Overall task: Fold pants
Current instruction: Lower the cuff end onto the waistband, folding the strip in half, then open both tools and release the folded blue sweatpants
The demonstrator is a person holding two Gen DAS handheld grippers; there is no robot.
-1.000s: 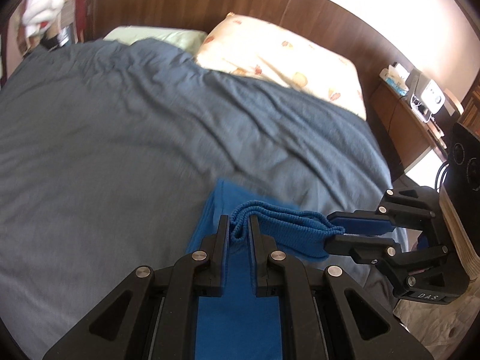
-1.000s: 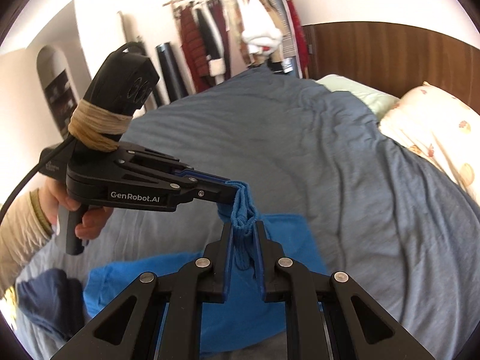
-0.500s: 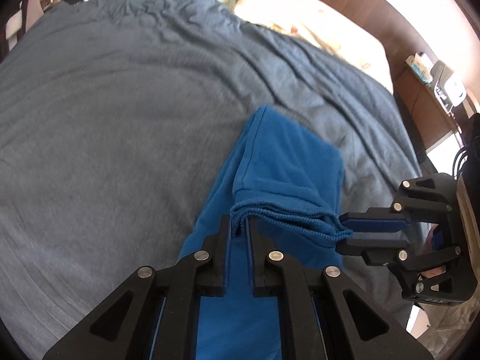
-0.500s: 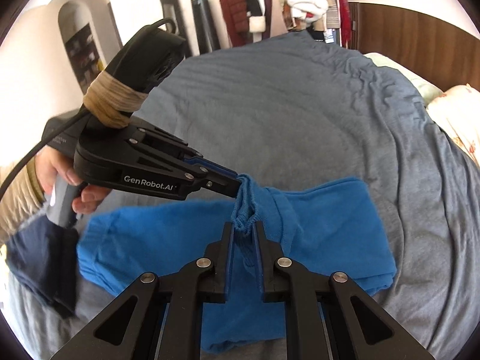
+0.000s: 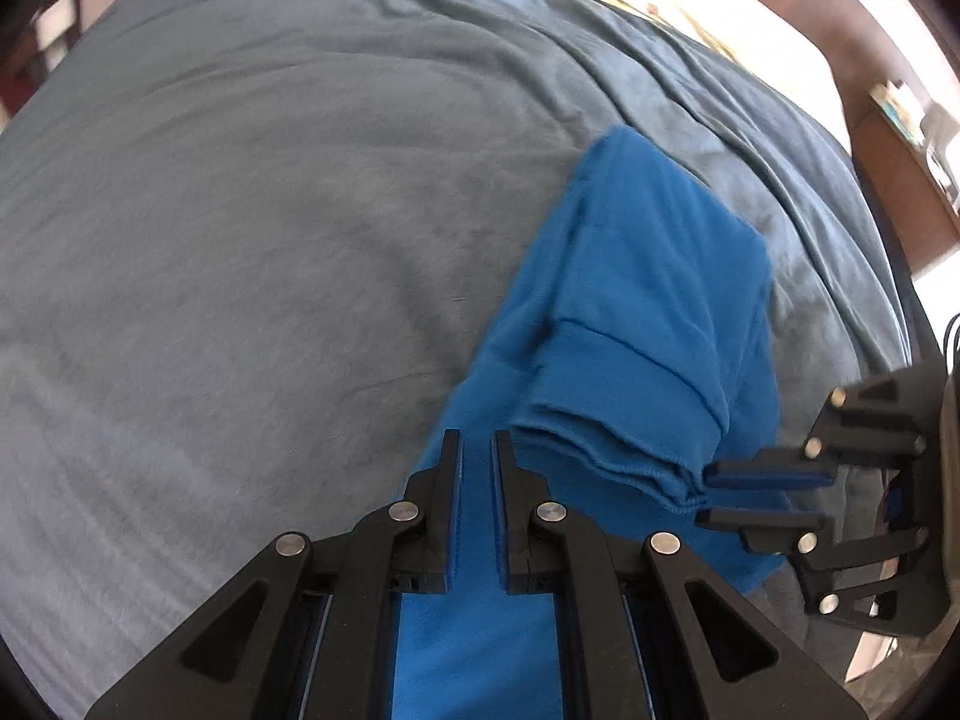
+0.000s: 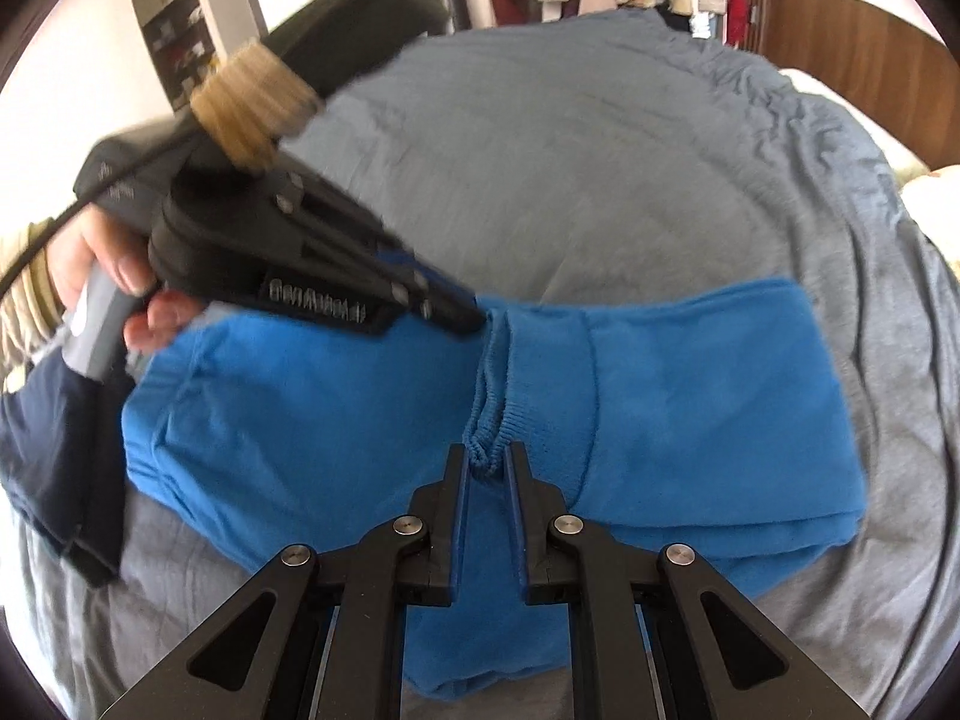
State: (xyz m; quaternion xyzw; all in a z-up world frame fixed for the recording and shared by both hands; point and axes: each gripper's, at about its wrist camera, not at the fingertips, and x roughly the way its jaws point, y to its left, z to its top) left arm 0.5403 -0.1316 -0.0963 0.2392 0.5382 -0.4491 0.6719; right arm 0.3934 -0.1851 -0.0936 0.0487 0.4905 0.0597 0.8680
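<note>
blue pants (image 5: 648,312) lie folded on the grey duvet (image 5: 270,240); right tool (image 5: 714,495) pinches their ribbed edge.

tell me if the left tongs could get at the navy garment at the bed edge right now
Probably not yet: the left tongs look shut on the cuff of the pants. The navy garment lies close by with nothing over it, so the way looks free once they let go.

tongs (image 6: 486,468): black, blue pads | silver screws | beige sleeve (image 6: 24,294)
</note>
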